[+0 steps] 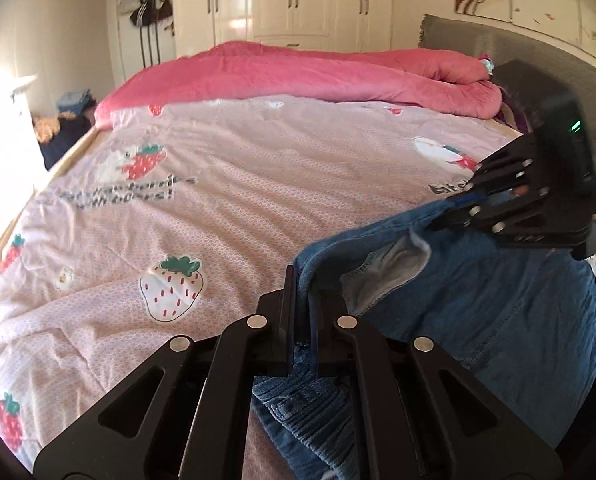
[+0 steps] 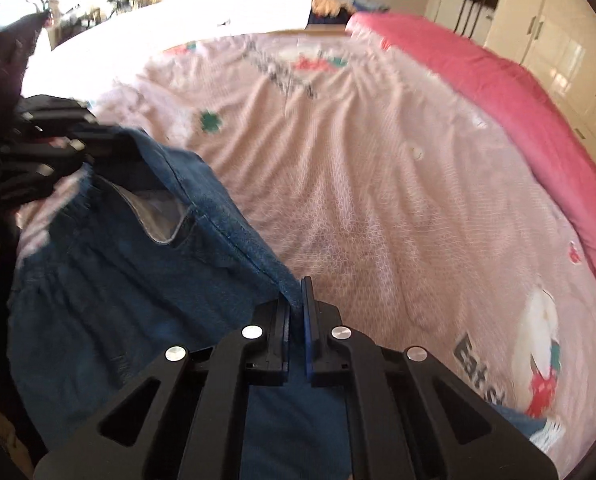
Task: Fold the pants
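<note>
Blue denim pants (image 1: 498, 312) hang lifted above a pink strawberry-print quilt (image 1: 238, 200). My left gripper (image 1: 303, 280) is shut on one end of the waistband. My right gripper (image 1: 458, 208) shows at the right of the left wrist view, shut on the other end. In the right wrist view my right gripper (image 2: 296, 300) pinches the denim edge, the pants (image 2: 138, 280) sag to the left, and my left gripper (image 2: 82, 148) holds the far end. A grey pocket lining (image 1: 390, 272) shows inside the waist.
A rolled pink blanket (image 1: 318, 76) lies along the far side of the bed. White wardrobes (image 1: 298, 0) stand behind it. A grey headboard (image 1: 538, 56) is at the right. Clothes are piled on the floor (image 1: 66, 120) at the left.
</note>
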`<action>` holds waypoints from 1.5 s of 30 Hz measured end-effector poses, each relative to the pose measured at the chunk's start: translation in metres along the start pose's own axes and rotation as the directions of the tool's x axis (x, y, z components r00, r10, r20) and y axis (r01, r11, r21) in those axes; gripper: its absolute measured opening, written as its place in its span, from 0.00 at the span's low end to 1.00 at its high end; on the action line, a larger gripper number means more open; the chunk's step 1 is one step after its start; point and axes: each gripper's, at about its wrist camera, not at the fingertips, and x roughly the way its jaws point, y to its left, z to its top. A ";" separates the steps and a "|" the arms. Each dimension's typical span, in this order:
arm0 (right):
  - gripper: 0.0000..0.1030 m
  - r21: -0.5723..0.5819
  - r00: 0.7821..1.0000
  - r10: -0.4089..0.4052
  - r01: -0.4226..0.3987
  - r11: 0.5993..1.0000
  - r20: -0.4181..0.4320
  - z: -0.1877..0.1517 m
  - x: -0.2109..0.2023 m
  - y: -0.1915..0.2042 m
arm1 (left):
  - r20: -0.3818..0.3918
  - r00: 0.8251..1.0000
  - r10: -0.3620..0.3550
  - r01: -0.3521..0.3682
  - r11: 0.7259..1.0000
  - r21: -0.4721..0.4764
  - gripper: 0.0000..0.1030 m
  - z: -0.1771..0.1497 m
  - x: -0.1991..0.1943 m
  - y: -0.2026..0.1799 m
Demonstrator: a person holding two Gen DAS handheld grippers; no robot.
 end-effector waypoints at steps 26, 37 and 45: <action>0.05 0.156 0.991 0.088 -0.104 0.982 0.102 -0.137 -0.097 0.167 | -0.027 1.000 -0.016 0.021 0.984 0.176 0.04 -0.115 -0.130 -0.083; 0.08 0.187 0.991 0.130 -0.136 0.973 0.044 -0.159 -0.066 0.190 | -0.129 0.992 -0.017 0.040 0.984 0.176 0.05 -0.129 -0.125 -0.089; 0.11 0.227 0.985 0.158 -0.168 0.959 0.062 -0.167 -0.059 0.184 | -0.144 0.988 -0.047 0.060 0.995 0.082 0.32 -0.133 -0.134 -0.077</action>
